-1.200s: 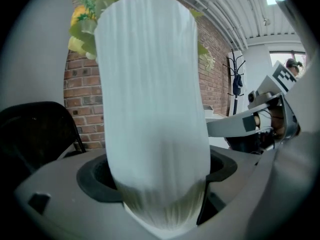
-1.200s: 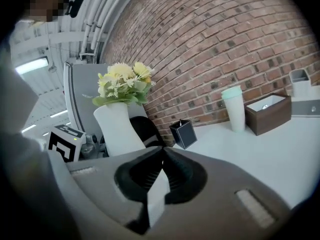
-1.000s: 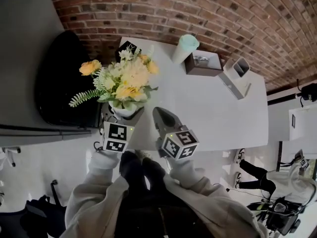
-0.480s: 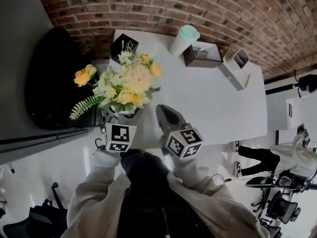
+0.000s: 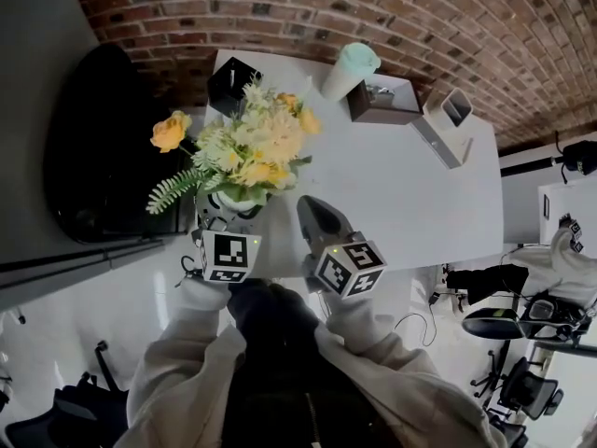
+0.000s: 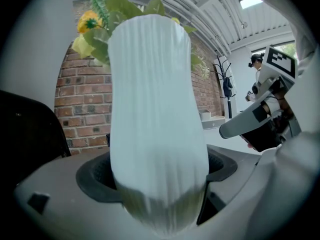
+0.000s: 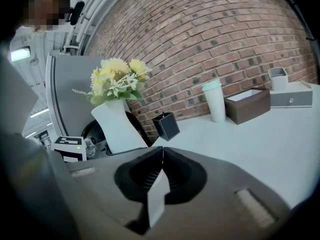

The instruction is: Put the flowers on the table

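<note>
A bunch of yellow and cream flowers (image 5: 256,147) stands in a white ribbed vase (image 5: 225,207). My left gripper (image 5: 222,222) is shut on the vase at its lower body, over the near left corner of the white table (image 5: 410,194). In the left gripper view the vase (image 6: 155,114) fills the space between the jaws. Whether its base rests on the table is hidden. My right gripper (image 5: 313,205) is shut and empty just right of the vase, above the table's near edge. Its view shows the vase (image 7: 118,127) and flowers (image 7: 115,77) to its left.
At the table's far side stand a black cube box (image 5: 230,80), a pale green cup (image 5: 349,69), a brown open box (image 5: 383,103) and a white desk organiser (image 5: 446,129). A black chair (image 5: 103,147) sits left of the table. A brick wall runs behind.
The vase with the flowers has shifted a little to the right and further over the table corner, still held by my left gripper. The right gripper has barely moved.
</note>
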`<action>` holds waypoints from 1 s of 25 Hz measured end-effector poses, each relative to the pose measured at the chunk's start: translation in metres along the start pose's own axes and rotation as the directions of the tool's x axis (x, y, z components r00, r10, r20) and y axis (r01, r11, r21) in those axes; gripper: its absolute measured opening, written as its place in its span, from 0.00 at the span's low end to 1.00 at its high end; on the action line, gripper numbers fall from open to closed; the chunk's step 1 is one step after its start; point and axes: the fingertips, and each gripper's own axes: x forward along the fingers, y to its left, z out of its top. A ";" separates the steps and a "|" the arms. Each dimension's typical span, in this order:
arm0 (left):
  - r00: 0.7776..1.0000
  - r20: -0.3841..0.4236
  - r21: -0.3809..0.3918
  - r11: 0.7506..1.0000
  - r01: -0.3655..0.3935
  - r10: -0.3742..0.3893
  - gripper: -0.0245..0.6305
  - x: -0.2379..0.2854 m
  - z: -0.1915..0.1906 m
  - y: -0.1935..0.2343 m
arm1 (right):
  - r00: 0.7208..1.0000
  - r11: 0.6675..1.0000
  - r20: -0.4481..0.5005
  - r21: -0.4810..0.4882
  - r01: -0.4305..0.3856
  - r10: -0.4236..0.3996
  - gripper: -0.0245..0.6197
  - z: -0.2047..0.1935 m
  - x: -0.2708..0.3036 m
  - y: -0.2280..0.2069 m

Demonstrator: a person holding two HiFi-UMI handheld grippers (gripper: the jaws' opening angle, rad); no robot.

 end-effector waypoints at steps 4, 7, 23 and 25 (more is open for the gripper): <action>1.000 0.011 0.017 1.000 0.002 -0.002 0.76 0.001 0.002 0.000 | 1.000 1.000 0.000 0.001 0.012 -0.012 0.04 -0.001 -0.003 -0.005; 1.000 0.003 0.021 1.000 0.009 -0.009 0.76 -0.001 0.002 0.001 | 1.000 1.000 0.000 0.001 -0.004 0.004 0.04 -0.002 -0.005 -0.002; 0.990 -0.099 -0.044 0.994 0.095 -0.099 0.76 -0.067 0.010 -0.009 | 0.998 0.997 0.031 0.049 -0.063 0.062 0.04 0.013 -0.012 0.016; 0.990 -0.105 -0.135 0.987 0.083 -0.097 0.76 -0.080 0.009 -0.011 | 0.996 0.996 0.033 0.052 -0.079 0.078 0.04 0.013 -0.014 0.023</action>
